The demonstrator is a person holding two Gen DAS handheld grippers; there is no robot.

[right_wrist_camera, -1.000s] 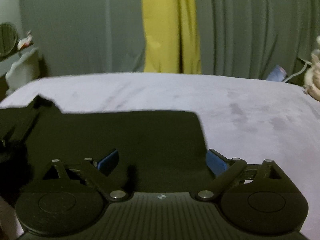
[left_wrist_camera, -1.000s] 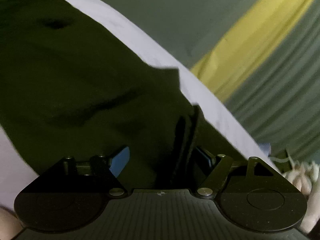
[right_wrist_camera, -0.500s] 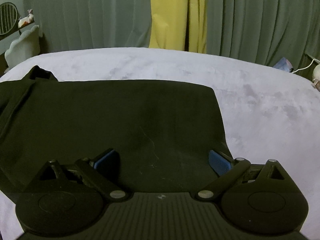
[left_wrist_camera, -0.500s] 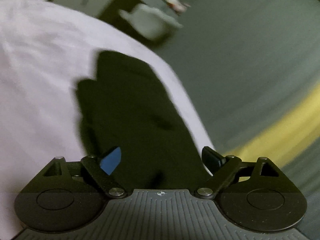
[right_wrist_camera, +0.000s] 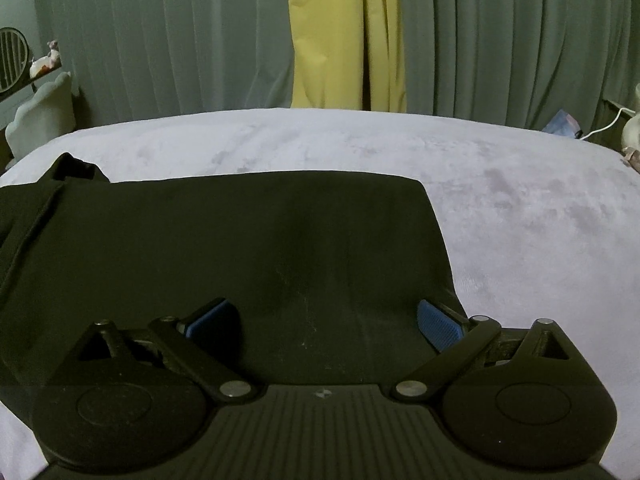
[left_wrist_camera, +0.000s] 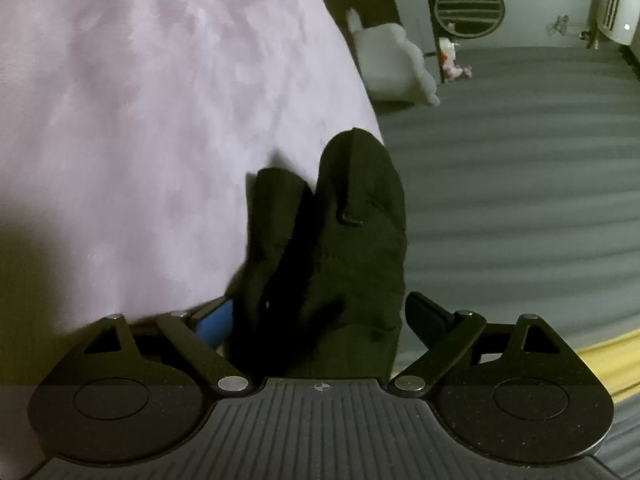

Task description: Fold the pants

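Both tongs released over dark pants on the bed, lining up the next fold

The left tongs (left_wrist_camera: 316, 316) stand wide with their jaws apart, a bunched end of the pants (left_wrist_camera: 340, 240) lying between them and running straight ahead toward the edge of the bed (left_wrist_camera: 140, 120); the cloth looks loose, not pinched. The right tongs (right_wrist_camera: 324, 320) are likewise spread, hovering over the flat, already doubled panel of the pants (right_wrist_camera: 240, 248), which fills the space between and ahead of the fingers, its squared corner ahead to the right. To do this step well, I judge each tongs should catch all layers at an edge rather than the top sheet alone, lift evenly, and carry the bunched end over the flat panel so the edges meet without dragging wrinkles into it.
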